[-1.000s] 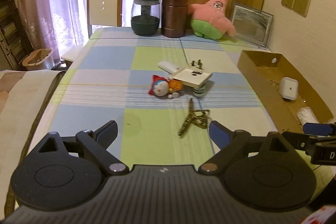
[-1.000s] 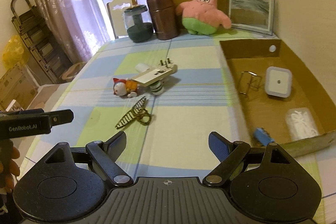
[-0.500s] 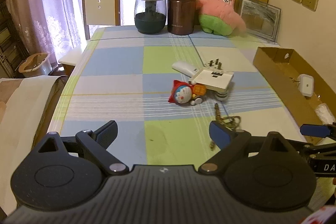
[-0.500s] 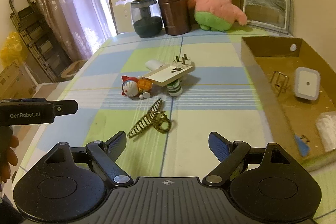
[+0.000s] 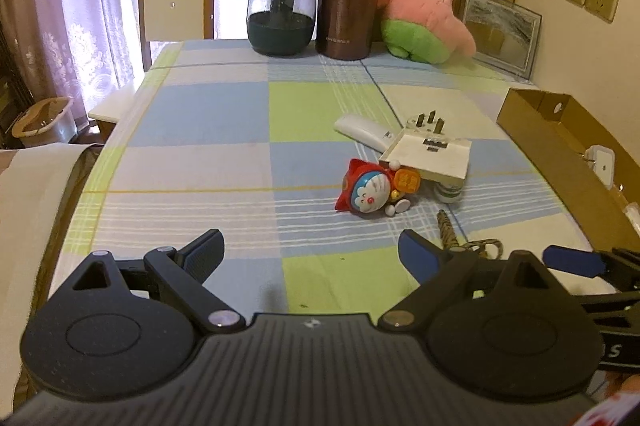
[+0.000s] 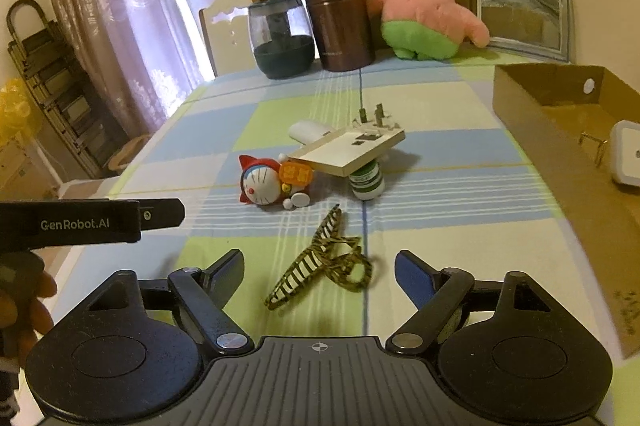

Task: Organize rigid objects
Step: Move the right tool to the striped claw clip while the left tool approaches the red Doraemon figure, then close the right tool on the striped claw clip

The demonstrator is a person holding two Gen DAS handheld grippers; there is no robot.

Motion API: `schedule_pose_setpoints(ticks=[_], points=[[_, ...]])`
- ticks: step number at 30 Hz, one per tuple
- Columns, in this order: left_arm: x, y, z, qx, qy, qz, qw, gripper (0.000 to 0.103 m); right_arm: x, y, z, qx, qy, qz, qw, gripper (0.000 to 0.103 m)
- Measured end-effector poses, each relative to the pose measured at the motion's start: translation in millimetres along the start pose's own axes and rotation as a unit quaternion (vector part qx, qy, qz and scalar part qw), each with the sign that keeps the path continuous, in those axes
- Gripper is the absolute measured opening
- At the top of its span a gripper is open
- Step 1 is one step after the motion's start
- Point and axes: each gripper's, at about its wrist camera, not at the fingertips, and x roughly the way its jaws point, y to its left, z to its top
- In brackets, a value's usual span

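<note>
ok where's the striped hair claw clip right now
In the right wrist view the tiger-striped hair claw clip lies on the checked tablecloth ahead of the right gripper, nearer than the toy cat figure.

the left gripper (image 6: 90, 224), seen from the right wrist view, carries white lettering "genrobot.ai" along its black side. in the left wrist view the black body of the right gripper (image 5: 576, 264) at the lower right edge shows one white letter, an "s", with the rest cut off. small print on the brown canister (image 5: 347, 12), on the green bottle (image 6: 366, 180) and on the doll's (image 6: 266, 182) orange tag is too small to read.
</note>
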Motion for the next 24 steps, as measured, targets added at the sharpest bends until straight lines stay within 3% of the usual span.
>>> schedule_pose_setpoints(ticks=[12, 18, 24], points=[[26, 5, 13, -0.01, 0.004, -0.018, 0.9998, 0.092, 51, 5, -4, 0.001, 0.02, -0.062, 0.998, 0.061], [29, 2, 13, -0.002, 0.006, -0.025, 0.9997, 0.092, 54, 9, -8, -0.018, 0.018, -0.065, 0.998, 0.042], [31, -1, 12, 0.006, 0.008, -0.039, 0.9992, 0.092, 47, 3, -2, -0.018, 0.015, -0.053, 0.998, 0.038]])
